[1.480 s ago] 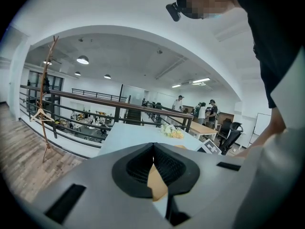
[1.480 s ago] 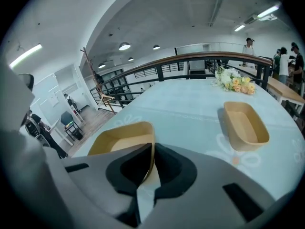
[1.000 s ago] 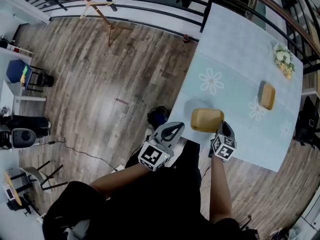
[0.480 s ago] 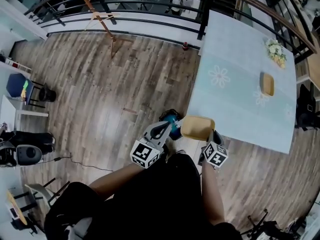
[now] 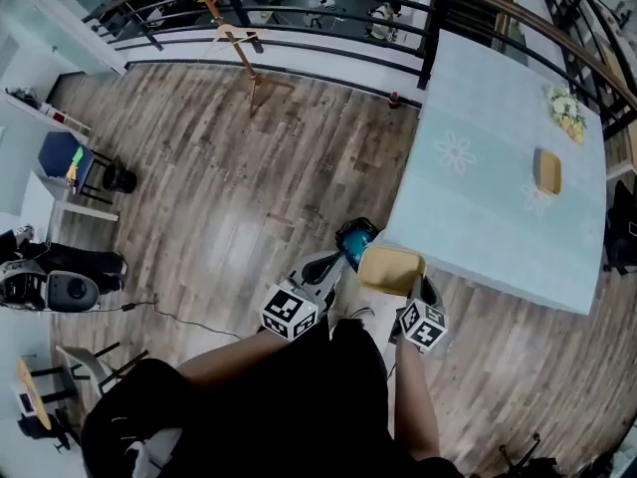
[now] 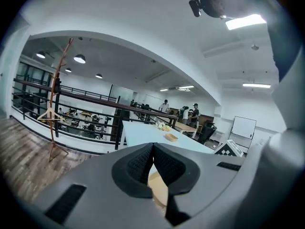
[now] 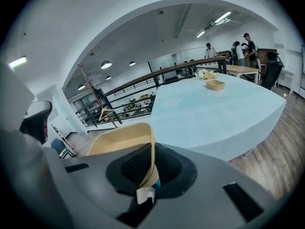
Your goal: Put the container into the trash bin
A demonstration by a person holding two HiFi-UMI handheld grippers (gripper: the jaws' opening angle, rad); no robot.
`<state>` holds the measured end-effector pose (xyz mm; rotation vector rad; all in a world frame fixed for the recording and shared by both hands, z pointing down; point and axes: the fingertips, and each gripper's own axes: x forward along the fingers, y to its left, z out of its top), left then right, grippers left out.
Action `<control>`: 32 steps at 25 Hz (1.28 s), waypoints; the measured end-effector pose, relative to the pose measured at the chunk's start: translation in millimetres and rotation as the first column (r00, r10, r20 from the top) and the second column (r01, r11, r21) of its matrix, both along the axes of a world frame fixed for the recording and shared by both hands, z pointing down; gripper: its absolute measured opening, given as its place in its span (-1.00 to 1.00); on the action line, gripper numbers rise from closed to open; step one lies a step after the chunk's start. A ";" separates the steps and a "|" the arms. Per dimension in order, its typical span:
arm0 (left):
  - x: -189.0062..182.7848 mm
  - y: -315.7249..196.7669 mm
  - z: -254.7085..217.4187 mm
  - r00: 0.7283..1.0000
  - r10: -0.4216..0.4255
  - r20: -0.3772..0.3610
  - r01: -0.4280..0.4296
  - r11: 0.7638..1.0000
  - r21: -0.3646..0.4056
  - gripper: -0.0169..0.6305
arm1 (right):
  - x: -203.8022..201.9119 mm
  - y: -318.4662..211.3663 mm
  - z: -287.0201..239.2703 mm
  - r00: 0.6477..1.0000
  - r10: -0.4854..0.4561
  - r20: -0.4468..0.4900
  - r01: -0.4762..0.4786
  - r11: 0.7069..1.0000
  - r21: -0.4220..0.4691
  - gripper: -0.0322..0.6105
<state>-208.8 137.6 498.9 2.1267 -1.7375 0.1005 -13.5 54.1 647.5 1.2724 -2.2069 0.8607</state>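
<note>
Container: shallow tan tray, roughly level. Its near rim is pinched by the right gripper, and in the right gripper view the thin wall is seen clamped between the ribbed pads.

Location: in the air off the near-left corner of the desk, above the wooden floor. It is just beside the trash bin, a dark tub with a teal inside. From above, the tray's left edge overlaps the bin's rim.

Change noted: one second ago the tray was over the near edge of the desk. It has since been carried off the desk and brought up to the bin. The carry is judged almost complete. A short shift left over the bin's mouth and a release remain to be done.

Left gripper: jaws pressed together with nothing held, positioned just left of the bin and not touching the tray.

Other items:
- A second tan container lies far right on the desk.
- A flower bunch lies beyond it.
- A wooden coat stand is near the railing.
</note>
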 end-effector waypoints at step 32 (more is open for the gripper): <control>-100.8 -42.1 67.8 0.796 0.602 -0.059 -0.605 0.791 -0.090 -0.90 | -111.5 80.0 128.4 0.794 0.603 -0.080 -0.600 0.755 -0.264 -0.76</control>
